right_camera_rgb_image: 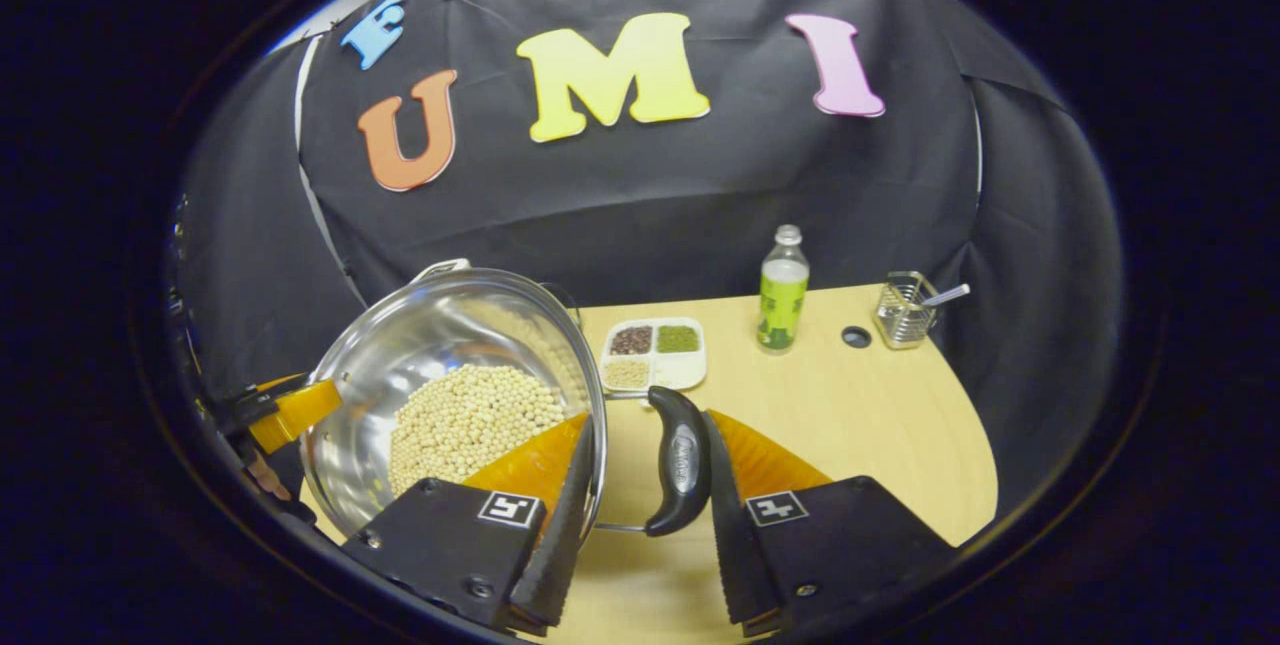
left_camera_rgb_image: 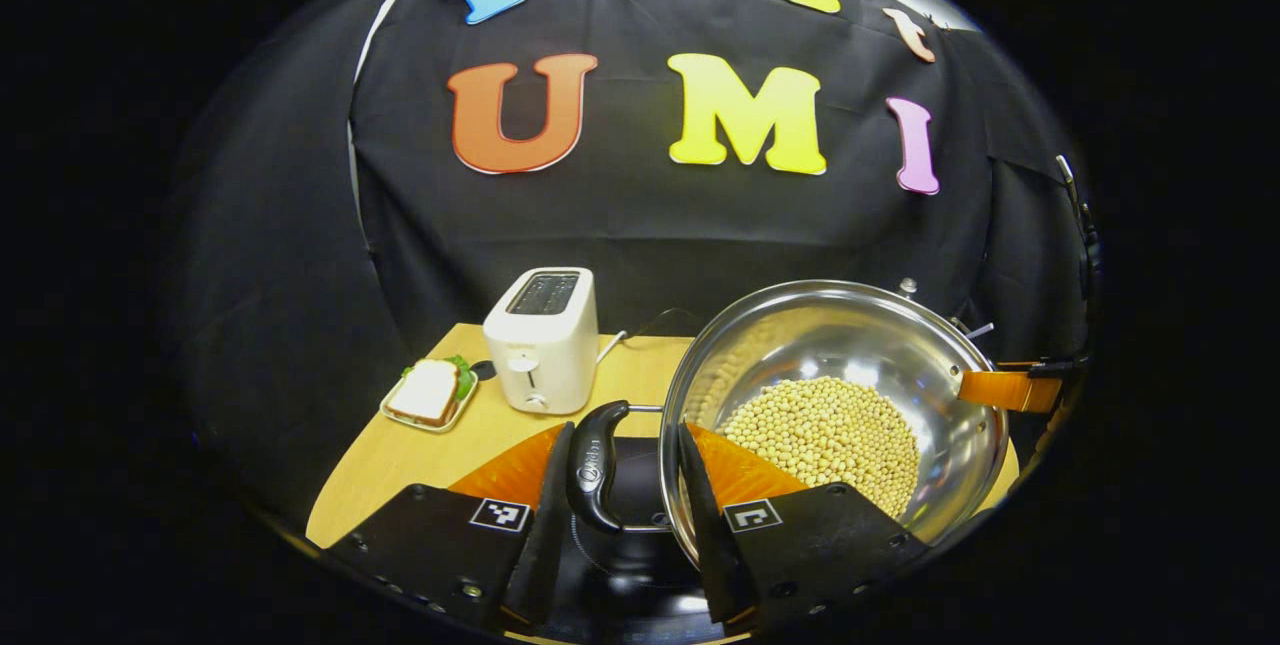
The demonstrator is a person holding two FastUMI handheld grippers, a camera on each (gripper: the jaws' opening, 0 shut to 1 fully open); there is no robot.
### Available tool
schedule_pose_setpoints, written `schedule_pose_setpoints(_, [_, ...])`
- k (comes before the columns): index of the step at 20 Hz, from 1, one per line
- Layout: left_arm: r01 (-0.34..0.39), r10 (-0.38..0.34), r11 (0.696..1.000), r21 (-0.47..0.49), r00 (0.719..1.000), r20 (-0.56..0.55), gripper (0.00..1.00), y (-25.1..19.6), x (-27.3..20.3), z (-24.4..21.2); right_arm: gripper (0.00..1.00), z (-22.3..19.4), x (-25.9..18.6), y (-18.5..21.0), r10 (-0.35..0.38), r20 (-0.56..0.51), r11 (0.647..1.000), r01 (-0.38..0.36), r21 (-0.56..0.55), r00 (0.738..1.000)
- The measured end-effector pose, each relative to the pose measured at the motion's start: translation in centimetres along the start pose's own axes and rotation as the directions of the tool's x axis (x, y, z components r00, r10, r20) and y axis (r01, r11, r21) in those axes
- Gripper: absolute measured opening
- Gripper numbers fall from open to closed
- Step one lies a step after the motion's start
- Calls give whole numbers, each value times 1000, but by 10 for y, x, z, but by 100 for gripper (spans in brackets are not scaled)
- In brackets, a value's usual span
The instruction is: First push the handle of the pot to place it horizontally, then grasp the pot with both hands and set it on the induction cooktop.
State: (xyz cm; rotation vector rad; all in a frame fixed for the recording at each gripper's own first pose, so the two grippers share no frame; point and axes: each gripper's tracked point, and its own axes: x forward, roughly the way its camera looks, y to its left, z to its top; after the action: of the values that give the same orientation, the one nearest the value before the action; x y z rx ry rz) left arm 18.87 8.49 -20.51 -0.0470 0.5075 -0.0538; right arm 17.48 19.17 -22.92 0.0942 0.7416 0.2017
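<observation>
A steel pot (left_camera_rgb_image: 880, 345) half full of pale beans (left_camera_rgb_image: 820, 425) sits over the black glossy induction cooktop (left_camera_rgb_image: 630, 545); I cannot tell if it rests on it. My left gripper (left_camera_rgb_image: 625, 430) straddles one black pot handle (left_camera_rgb_image: 595, 470), which lies against one finger with a gap to the other. In the right gripper view the pot (right_camera_rgb_image: 430, 335) is at the left, and my right gripper (right_camera_rgb_image: 648, 418) straddles the other handle (right_camera_rgb_image: 680, 470) the same way. Each view shows the far gripper's finger (left_camera_rgb_image: 1005, 390) (right_camera_rgb_image: 290, 405) at the opposite rim.
A white toaster (left_camera_rgb_image: 542, 340) and a sandwich on a small plate (left_camera_rgb_image: 430, 393) stand on the wooden table (left_camera_rgb_image: 400, 465) to the pot's left. On its right are a divided dish (right_camera_rgb_image: 655, 353), a bottle (right_camera_rgb_image: 782, 290) and a wire basket (right_camera_rgb_image: 903, 310).
</observation>
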Motion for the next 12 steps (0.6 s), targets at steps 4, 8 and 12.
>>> schedule_pose_setpoints(4, [-41, 40, 999, -31, 998, -48, 55, 39, 16, -20, 61, -22, 30, 32, 6, -51, 1000, -6, -12, 999])
schedule_pose_setpoints(8, [-59, 52, 996, -60, 992, -118, 56, 60, 39, -51, 60, -50, 60, 48, -19, -102, 999, 15, -40, 995])
schedule_pose_setpoints(12, [-73, 58, 994, -78, 983, -172, 55, 62, 71, -64, 60, -73, 85, 60, -37, -142, 998, 30, -50, 989])
